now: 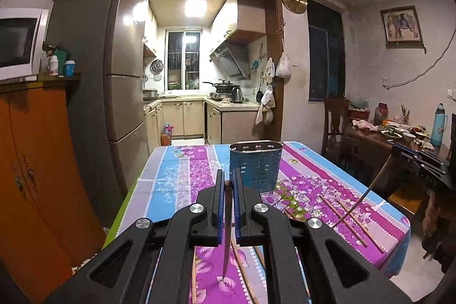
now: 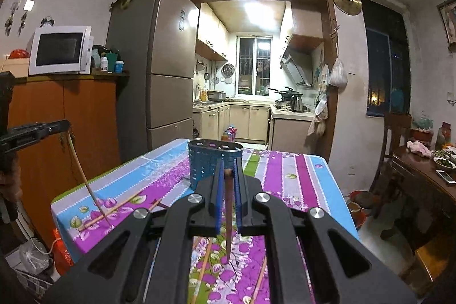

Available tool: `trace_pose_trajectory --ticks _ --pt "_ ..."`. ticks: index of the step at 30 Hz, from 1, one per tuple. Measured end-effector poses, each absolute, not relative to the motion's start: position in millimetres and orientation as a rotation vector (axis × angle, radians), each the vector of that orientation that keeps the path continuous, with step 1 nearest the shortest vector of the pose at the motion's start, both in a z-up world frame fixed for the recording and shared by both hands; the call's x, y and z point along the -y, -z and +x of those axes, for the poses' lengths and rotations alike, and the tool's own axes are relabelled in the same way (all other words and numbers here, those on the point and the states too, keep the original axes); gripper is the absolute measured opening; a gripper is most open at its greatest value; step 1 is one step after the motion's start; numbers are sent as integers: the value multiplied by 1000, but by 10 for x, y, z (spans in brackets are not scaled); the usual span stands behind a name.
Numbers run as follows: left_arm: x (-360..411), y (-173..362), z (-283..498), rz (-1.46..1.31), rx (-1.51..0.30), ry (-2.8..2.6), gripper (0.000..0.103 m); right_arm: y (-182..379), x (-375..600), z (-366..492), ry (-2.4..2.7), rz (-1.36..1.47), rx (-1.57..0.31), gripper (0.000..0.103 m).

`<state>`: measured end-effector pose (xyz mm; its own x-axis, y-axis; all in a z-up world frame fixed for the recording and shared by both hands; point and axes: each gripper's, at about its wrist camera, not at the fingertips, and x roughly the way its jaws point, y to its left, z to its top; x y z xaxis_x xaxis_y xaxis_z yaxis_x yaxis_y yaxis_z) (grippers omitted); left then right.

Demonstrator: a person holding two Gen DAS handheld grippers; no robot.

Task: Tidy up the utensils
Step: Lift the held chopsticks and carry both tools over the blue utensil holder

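My left gripper (image 1: 227,176) is shut on a brown chopstick (image 1: 226,232) that hangs point-down above the flowered tablecloth (image 1: 176,175). A blue perforated utensil holder (image 1: 256,165) stands upright on the table just beyond its fingertips. At that view's right edge my right gripper (image 1: 417,158) holds another chopstick (image 1: 367,191) slanting down. In the right wrist view my right gripper (image 2: 228,165) is shut on that chopstick (image 2: 228,218), with the holder (image 2: 212,161) just beyond. My left gripper (image 2: 37,130) shows at the left with its chopstick (image 2: 82,175). Several loose chopsticks (image 1: 346,218) (image 2: 111,211) lie on the cloth.
A tall fridge (image 1: 114,70) and an orange cabinet (image 1: 34,161) carrying a microwave (image 1: 20,42) stand left of the table. A wooden dining table (image 1: 376,138) with dishes and a chair (image 1: 335,121) are on the right. The kitchen doorway lies behind.
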<state>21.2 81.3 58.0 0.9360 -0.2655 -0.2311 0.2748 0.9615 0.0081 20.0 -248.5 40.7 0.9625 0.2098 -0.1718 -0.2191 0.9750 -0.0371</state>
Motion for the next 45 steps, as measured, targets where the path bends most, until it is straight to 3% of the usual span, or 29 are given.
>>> trace_pose_trajectory --ticks 12,33,45 --pt "-746 -706 455 22 -219 334 7 -532 2438 376 -254 -44 -185 5" --pt "-159 -1750 2168 -36 34 382 7 -1526 2271 1744 -291 9 24 5" --pt "232 -1094 3085 -16 -53 379 7 -1108 2268 2704 -282 96 -108 5"
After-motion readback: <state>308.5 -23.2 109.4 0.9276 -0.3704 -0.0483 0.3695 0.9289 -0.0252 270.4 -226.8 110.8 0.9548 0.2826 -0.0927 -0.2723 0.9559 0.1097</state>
